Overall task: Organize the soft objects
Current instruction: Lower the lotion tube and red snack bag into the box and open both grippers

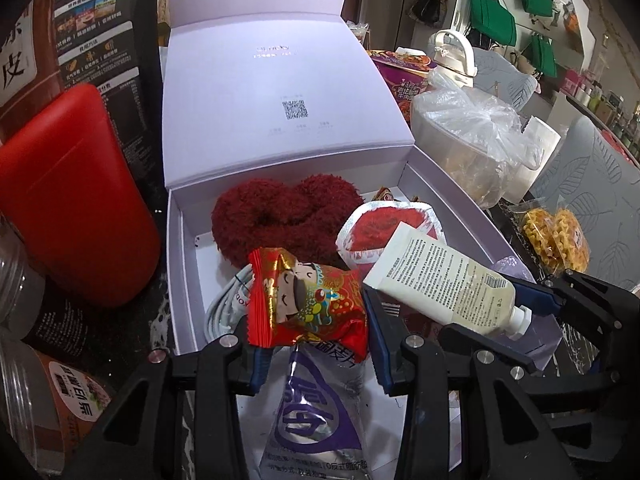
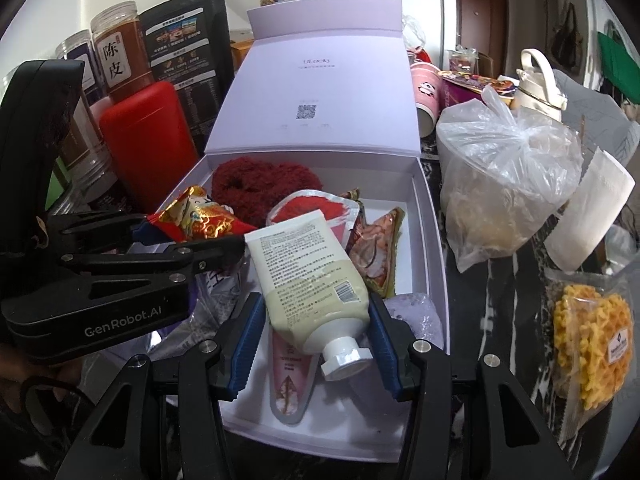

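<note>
An open white box (image 1: 180, 264) holds a dark red fluffy item (image 1: 280, 216), a red-and-white pouch (image 1: 380, 232), a silver-purple pouch (image 1: 316, 412) and a coiled white cable (image 1: 226, 304). My left gripper (image 1: 316, 344) is shut on a red snack packet (image 1: 308, 300) with a cartoon figure, held just above the box's near end. My right gripper (image 2: 316, 340) is shut on a cream tube (image 2: 312, 280), cap towards me, over the box (image 2: 434, 240). Under the tube lie a pink pouch (image 2: 288, 380) and a shrimp snack packet (image 2: 376, 256). The two grippers are side by side.
A red container (image 1: 68, 200), jars (image 2: 120, 52) and a black pouch (image 2: 188, 52) crowd the box's left side. To its right stand a tub under a plastic bag (image 2: 512, 168), a white bottle (image 2: 536, 80) and a yellow snack pack (image 2: 592, 340) on the dark counter.
</note>
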Available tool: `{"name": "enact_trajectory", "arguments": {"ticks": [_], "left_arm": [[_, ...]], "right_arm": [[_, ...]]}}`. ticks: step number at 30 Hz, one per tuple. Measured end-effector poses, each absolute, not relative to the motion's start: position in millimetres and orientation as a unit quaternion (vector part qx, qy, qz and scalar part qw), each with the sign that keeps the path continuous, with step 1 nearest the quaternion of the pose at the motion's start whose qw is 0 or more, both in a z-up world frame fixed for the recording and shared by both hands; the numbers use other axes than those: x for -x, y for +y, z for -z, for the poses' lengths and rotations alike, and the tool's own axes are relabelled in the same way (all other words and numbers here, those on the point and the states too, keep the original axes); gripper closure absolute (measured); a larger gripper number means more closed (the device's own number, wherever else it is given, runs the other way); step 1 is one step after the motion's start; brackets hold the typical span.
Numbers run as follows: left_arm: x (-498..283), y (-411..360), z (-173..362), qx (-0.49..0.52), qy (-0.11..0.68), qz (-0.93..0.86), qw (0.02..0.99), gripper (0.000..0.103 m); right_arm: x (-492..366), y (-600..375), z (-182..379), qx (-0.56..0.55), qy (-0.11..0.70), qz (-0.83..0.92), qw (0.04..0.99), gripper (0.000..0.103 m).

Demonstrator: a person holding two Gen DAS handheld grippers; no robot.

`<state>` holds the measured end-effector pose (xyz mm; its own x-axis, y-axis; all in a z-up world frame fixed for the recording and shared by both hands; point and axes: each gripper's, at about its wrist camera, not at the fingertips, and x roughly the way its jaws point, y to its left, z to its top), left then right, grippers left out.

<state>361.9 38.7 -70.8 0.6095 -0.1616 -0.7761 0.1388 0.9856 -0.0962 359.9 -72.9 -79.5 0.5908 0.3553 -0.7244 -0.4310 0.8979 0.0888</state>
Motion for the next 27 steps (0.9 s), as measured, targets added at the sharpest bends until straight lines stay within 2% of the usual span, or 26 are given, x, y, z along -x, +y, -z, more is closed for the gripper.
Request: {"name": "enact_trajectory", "arguments": {"ticks": [17,27], "left_arm": [[-367.2,38.9,81.6,0.008,0.451,0.078,0.889,0.063],[-370.7,35.9,81.0,0.006,0.458,0.076,0.886,0.063]], "right_arm": [[-365.7,-63.0,85.3,0.062,0.407,-0.209,0.887,0.052],[-364.7,-74.9,76.0,0.027,0.418,-0.212,0.883,0.048]]}}
